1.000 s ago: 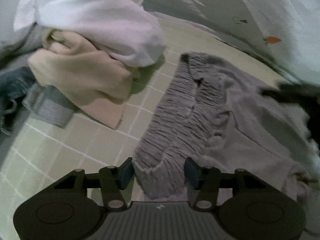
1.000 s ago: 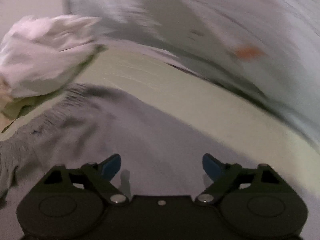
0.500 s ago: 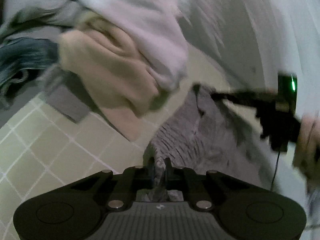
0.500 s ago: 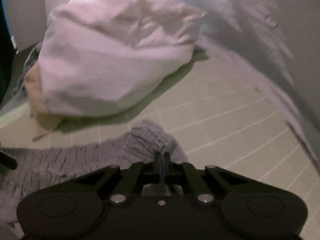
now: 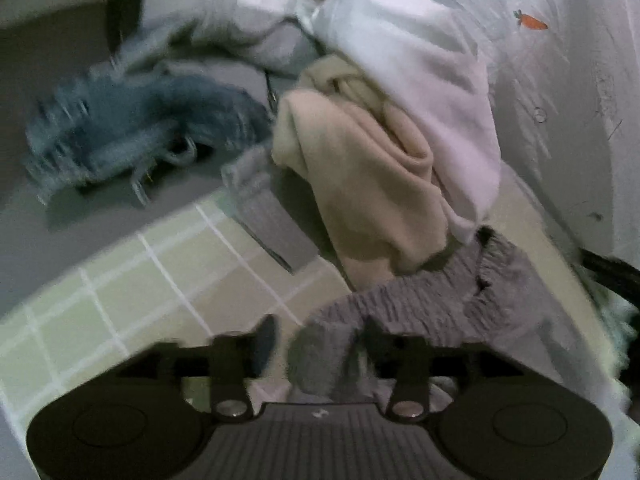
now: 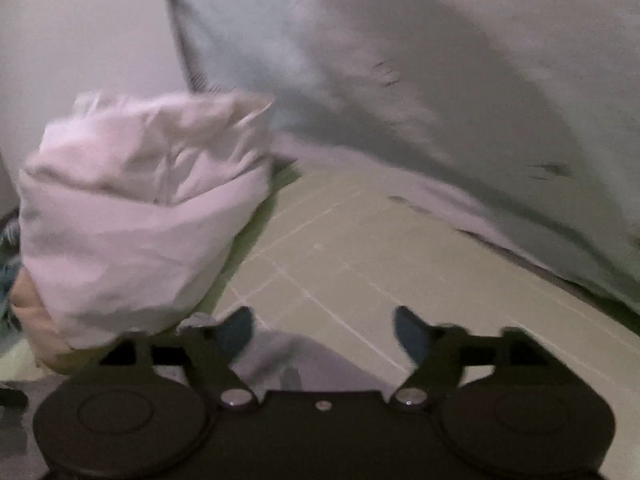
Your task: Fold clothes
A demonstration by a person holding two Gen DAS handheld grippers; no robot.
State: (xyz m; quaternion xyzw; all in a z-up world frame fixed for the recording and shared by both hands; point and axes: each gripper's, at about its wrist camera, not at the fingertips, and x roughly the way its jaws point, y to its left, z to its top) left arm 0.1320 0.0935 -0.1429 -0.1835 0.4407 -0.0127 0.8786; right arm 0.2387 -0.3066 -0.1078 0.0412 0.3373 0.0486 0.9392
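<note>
A grey garment with a ribbed, gathered band (image 5: pixel 420 304) lies on the pale green checked sheet (image 5: pixel 120 300). My left gripper (image 5: pixel 318 340) is open, and a bunched end of that band sits loose between its fingers. In the right wrist view my right gripper (image 6: pixel 322 328) is open too, just above a smooth part of the grey garment (image 6: pixel 296 356), with nothing held between its fingers. The rest of the garment is hidden under the gripper bodies.
A pile of clothes sits just beyond the grey garment: a white piece (image 5: pixel 400 60) on top, a beige one (image 5: pixel 360 168), a folded grey one (image 5: pixel 272 216) and blue denim (image 5: pixel 132 120). White bedding with a carrot print (image 5: pixel 560 80) rises at the right.
Half a second ago both grippers were shut on the grey garment's band. Both have now opened and let it go, and the left view has swung towards the clothes pile.
</note>
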